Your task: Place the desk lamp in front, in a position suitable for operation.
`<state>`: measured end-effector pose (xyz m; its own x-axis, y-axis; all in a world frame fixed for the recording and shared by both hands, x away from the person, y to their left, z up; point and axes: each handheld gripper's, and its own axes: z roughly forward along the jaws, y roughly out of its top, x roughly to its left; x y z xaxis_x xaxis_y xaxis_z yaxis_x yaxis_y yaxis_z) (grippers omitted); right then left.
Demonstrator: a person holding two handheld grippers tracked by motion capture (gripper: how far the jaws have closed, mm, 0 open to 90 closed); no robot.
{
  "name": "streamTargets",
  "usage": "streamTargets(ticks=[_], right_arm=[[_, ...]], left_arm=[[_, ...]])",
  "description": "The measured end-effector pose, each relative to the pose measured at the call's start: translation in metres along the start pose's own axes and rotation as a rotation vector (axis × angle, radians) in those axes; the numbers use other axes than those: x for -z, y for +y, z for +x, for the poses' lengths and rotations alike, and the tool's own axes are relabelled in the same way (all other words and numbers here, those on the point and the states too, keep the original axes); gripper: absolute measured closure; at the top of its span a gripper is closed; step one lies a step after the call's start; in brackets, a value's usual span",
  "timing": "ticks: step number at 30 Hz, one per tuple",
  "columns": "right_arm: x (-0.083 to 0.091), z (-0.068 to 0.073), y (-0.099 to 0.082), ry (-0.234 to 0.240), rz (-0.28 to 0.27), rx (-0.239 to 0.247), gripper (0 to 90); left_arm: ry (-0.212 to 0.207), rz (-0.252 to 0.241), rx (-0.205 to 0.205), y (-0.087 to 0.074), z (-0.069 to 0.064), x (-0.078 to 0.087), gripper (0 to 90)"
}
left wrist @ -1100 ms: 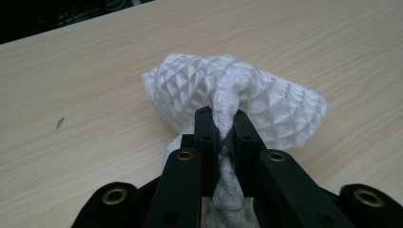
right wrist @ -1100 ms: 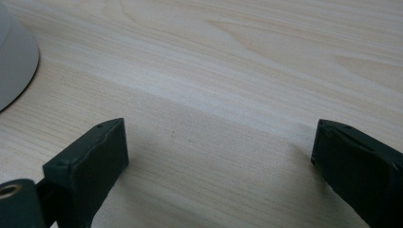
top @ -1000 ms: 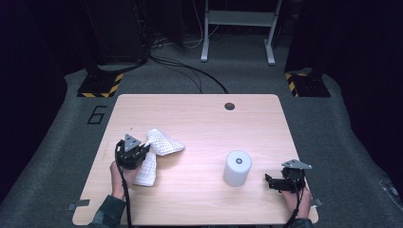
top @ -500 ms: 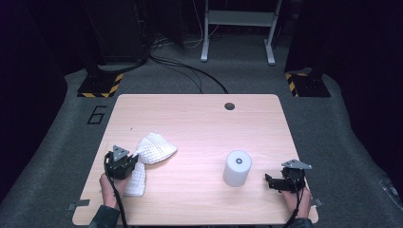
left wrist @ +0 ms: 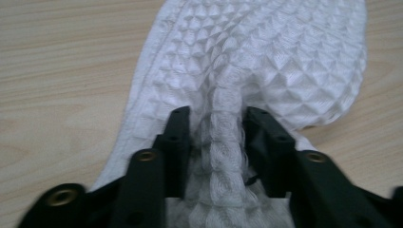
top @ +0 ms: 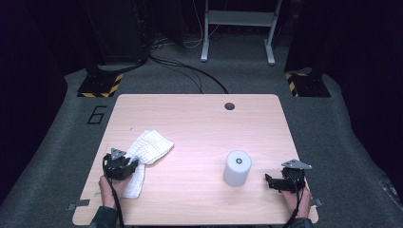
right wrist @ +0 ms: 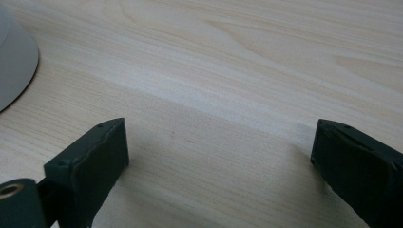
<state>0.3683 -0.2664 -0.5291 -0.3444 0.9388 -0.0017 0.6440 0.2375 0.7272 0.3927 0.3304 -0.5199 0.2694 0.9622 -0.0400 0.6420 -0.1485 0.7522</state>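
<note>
On the table [top: 199, 118], left tongs [left wrist: 216, 128] pinch the cloth [left wrist: 266, 61]; right tongs [right wrist: 218, 161] gape.

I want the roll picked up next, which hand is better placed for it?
Right. The right gripper is open and empty beside the roll; the left gripper is shut on the cloth.

Light wooden table [top: 199, 118] with dark round hole [top: 229, 106] near far edge, white waffle-weave cloth [top: 149, 146] lying at left, white cylinder [top: 236, 168] upright at right
</note>
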Motion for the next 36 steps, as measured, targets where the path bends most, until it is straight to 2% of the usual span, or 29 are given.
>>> streamTargets(ticks=[3, 7, 8, 10, 15, 16, 17, 18, 20, 21, 22, 24, 26, 29, 31, 32, 33, 36], right_arm=[[0.000, 0.000, 0.000, 0.000, 0.000, 0.000, 5.0], [0.000, 0.000, 0.000, 0.002, 0.001, 0.000, 5.3], [0.000, 0.000, 0.000, 0.001, -0.001, 0.000, 5.3], [0.000, 0.000, 0.000, 0.001, -0.001, 0.000, 5.3], [0.000, 0.000, 0.000, 0.006, -0.004, 0.000, 5.7], [0.000, -0.001, 0.000, 0.006, 0.001, -0.001, 6.0], [0.001, -0.001, 0.000, 0.006, 0.006, -0.002, 6.0], [0.001, -0.001, 0.000, 0.006, 0.006, -0.002, 6.0], [0.001, 0.001, 0.001, 0.006, 0.009, -0.023, 5.0], [0.002, -0.001, 0.001, 0.013, 0.013, -0.017, 4.0], [0.003, -0.001, 0.001, 0.022, 0.019, -0.029, 2.8], [0.007, -0.001, -0.001, 0.060, -0.010, -0.063, 2.6], [0.013, 0.001, -0.001, 0.099, -0.017, -0.082, 1.1], [0.021, 0.008, 0.001, 0.143, -0.039, -0.064, 0.0], [0.024, 0.012, 0.003, 0.157, -0.040, -0.058, 0.0], [0.028, 0.015, 0.005, 0.169, -0.044, -0.045, 0.0], [0.035, 0.023, 0.010, 0.202, -0.046, -0.029, 0.0], [0.043, 0.031, 0.016, 0.244, -0.054, -0.006, 0.0]], left_arm=[[0.001, 0.002, -0.010, 0.003, -0.001, 0.003, 35.7], [0.001, 0.005, -0.022, 0.005, -0.003, 0.007, 17.4], [0.010, -0.003, -0.025, 0.006, -0.004, 0.008, 17.4], [0.003, -0.020, -0.035, 0.007, -0.006, 0.014, 12.0], [-0.013, -0.015, -0.059, 0.006, -0.009, 0.026, 1.5], [-0.006, -0.030, -0.059, 0.005, -0.010, 0.027, 1.2], [-0.011, -0.010, -0.069, 0.005, -0.009, 0.031, 0.4], [-0.011, -0.010, -0.069, 0.005, -0.009, 0.031, 0.1], [-0.010, -0.028, -0.064, 0.000, -0.008, 0.036, 0.1], [-0.020, -0.011, -0.071, -0.001, -0.007, 0.039, 0.1], [-0.020, -0.011, -0.071, -0.001, -0.007, 0.039, 0.1], [-0.009, -0.019, -0.071, -0.007, -0.007, 0.041, 0.1], [-0.010, -0.021, -0.065, -0.009, -0.007, 0.042, 0.0], [-0.024, 0.001, -0.058, -0.014, -0.006, 0.043, 0.0], [-0.018, -0.010, -0.060, -0.016, -0.006, 0.042, 0.0], [-0.028, 0.005, -0.064, -0.017, -0.006, 0.043, 0.0], [-0.022, -0.009, -0.067, -0.018, -0.006, 0.042, 0.0], [-0.030, -0.008, -0.067, -0.020, -0.006, 0.042, 0.0]])
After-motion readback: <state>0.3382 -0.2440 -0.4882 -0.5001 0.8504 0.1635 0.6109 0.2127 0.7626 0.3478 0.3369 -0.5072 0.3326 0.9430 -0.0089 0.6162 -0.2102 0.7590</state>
